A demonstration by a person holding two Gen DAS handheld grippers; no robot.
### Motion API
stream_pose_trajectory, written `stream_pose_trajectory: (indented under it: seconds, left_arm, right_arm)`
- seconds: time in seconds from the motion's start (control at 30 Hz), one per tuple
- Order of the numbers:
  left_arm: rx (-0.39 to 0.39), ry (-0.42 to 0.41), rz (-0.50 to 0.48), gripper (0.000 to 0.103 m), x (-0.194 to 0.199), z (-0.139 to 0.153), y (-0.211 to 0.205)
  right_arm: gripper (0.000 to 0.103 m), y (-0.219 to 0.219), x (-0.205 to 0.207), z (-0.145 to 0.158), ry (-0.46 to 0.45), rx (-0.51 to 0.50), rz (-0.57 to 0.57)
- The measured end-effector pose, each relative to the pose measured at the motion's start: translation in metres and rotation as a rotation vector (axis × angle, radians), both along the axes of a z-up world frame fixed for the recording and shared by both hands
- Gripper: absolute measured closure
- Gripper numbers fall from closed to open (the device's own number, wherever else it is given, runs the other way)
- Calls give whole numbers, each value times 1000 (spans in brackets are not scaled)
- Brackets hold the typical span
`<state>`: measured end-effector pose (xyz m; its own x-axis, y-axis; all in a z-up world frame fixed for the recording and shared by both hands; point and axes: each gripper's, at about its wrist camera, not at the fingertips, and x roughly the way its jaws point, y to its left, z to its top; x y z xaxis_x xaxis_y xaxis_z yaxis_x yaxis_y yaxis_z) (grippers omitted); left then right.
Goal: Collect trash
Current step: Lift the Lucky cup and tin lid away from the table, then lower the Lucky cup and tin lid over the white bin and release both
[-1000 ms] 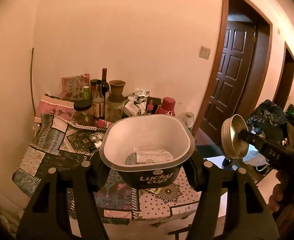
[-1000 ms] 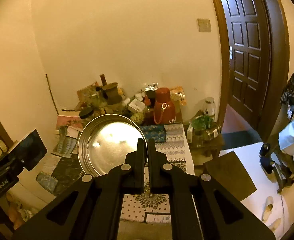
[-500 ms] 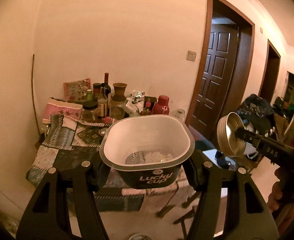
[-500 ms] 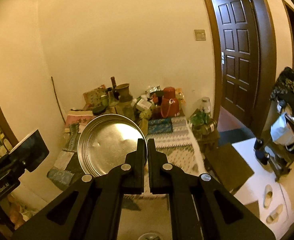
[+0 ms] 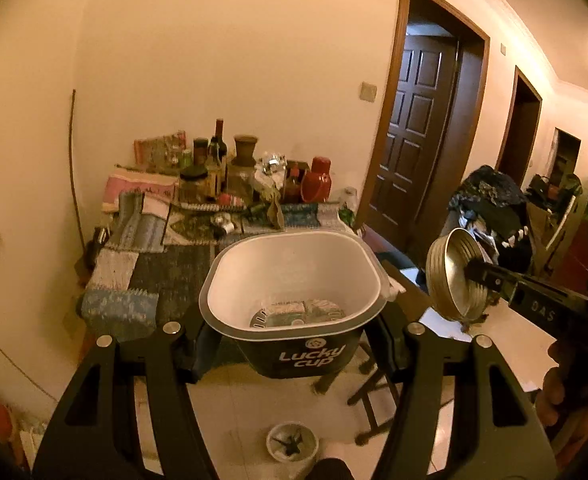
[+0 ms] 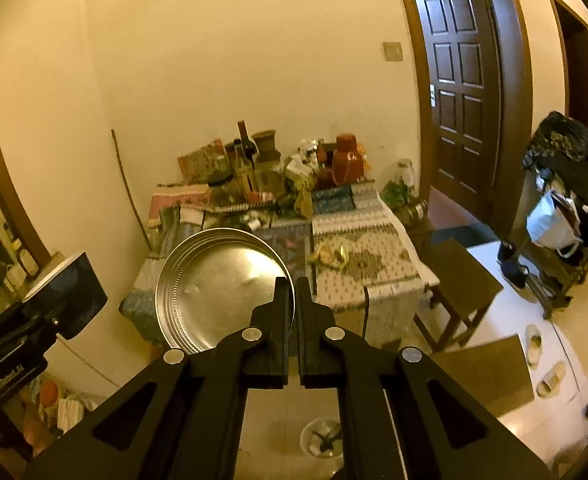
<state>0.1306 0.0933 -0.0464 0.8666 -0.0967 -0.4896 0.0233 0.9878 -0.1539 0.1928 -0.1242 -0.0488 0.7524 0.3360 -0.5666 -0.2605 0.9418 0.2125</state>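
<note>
My left gripper (image 5: 294, 340) is shut on a dark "Lucky cup" noodle cup (image 5: 294, 292) with a white inside and a peeled lid lying at its bottom. I hold it upright in the air, away from the table. My right gripper (image 6: 292, 292) is shut on the rim of a round metal plate (image 6: 218, 296), held on edge. The plate also shows in the left wrist view (image 5: 455, 280), to the right of the cup. The cup shows from its side in the right wrist view (image 6: 68, 292).
A table (image 6: 357, 248) with a patterned cloth stands against the wall, with bottles, jars and a red flask (image 6: 345, 160) at its back and crumpled wrappers (image 6: 329, 254) on it. A small bin (image 5: 292, 442) sits on the floor below. Stools and a dark door (image 6: 461, 92) are to the right.
Both grippers have pulled back and away from the table with the cup and the plate still held. The table looks smaller and the floor and bin have come into view.
</note>
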Motion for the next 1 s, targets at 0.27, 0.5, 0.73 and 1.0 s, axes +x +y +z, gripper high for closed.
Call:
stream_pose_trajectory:
  seconds: [0.27, 0.5, 0.73, 1.0]
  left_arm:
    - [-14, 85, -17, 41, -13, -20, -9]
    - [-7, 197, 0, 41, 1, -61, -23]
    - [-17, 303, 27, 41, 33, -132, -41]
    - [-27, 427, 45, 41, 73, -242, -56]
  right_arm:
    - [100, -4, -16, -18, 79, -14, -11]
    - [100, -16, -2, -62, 177, -17, 7]
    - [100, -28, 28, -133, 291, -51, 34]
    - [100, -33, 59, -225, 386, -104, 61]
